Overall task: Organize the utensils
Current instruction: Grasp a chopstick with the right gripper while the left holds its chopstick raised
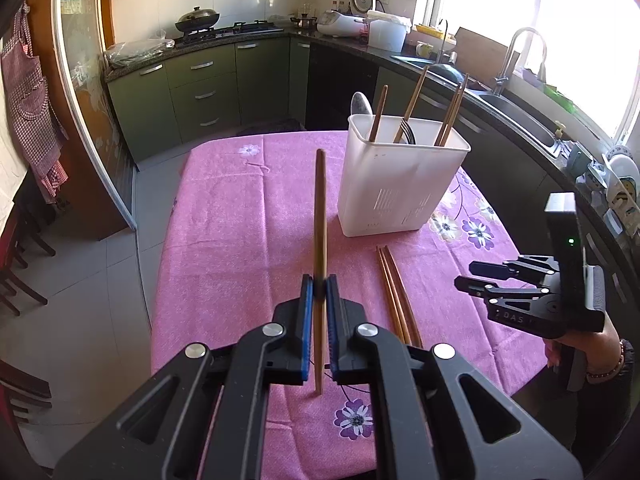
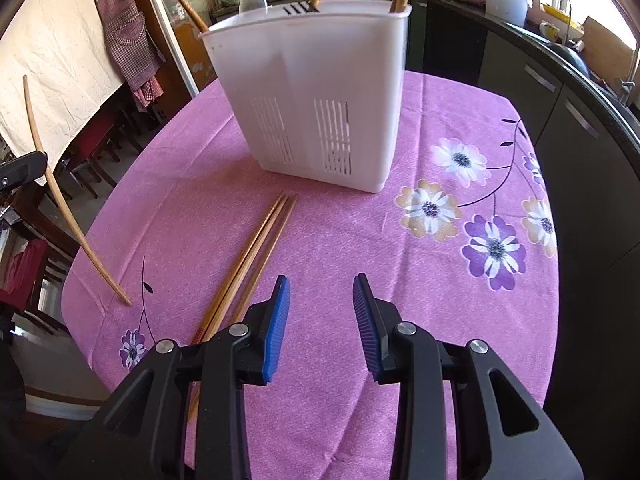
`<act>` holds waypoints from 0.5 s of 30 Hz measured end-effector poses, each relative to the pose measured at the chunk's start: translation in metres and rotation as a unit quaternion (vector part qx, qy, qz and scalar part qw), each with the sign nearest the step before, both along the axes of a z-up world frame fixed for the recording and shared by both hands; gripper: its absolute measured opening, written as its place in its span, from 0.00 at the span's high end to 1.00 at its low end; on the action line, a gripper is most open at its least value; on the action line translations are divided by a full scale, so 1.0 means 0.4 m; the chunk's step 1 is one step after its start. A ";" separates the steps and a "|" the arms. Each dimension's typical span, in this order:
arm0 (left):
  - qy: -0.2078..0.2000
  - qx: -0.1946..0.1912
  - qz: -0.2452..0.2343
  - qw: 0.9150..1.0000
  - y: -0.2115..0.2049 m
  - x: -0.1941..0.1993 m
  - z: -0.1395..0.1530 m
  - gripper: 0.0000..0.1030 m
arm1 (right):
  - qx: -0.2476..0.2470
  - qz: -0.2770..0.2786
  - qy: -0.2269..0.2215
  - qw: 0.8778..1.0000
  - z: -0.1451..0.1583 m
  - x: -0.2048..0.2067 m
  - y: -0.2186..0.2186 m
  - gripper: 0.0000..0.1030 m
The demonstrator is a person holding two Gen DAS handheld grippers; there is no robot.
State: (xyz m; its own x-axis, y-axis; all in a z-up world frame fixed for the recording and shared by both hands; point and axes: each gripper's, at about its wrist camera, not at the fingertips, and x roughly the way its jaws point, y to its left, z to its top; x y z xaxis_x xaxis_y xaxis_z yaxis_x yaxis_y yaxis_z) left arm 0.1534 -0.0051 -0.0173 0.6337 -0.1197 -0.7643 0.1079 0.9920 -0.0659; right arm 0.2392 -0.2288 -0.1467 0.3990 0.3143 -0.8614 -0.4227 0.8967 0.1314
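The left gripper (image 1: 320, 284) pinches one slim wooden chopstick (image 1: 320, 216) upright between its ribbed blue fingers (image 1: 306, 320), tip near the pink floral cloth at the worktop's near edge. The smooth round stick could pivot or slip in so narrow a grip, missing the slotted white plastic holder (image 1: 400, 184) toward the far edge. The right gripper (image 2: 322, 320) hovers wide open, empty, beside the loose chopsticks (image 2: 250, 256) lying mid-worktop.
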 end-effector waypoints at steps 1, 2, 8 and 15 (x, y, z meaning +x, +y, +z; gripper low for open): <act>-0.002 0.001 -0.001 1.000 0.001 -0.004 0.000 0.94 | -0.002 0.005 0.009 1.000 -0.010 0.007 0.013 0.68; -0.003 0.001 -0.002 1.000 0.000 -0.007 0.000 0.94 | -0.002 0.009 0.016 1.000 -0.018 0.013 0.027 0.68; -0.010 0.003 -0.006 1.000 0.000 -0.019 -0.002 0.94 | -0.019 0.019 0.037 0.999 -0.051 0.047 0.100 0.80; -0.014 0.002 -0.012 1.000 0.008 -0.030 -0.002 0.94 | -0.041 0.022 0.054 0.997 -0.088 0.071 0.154 0.80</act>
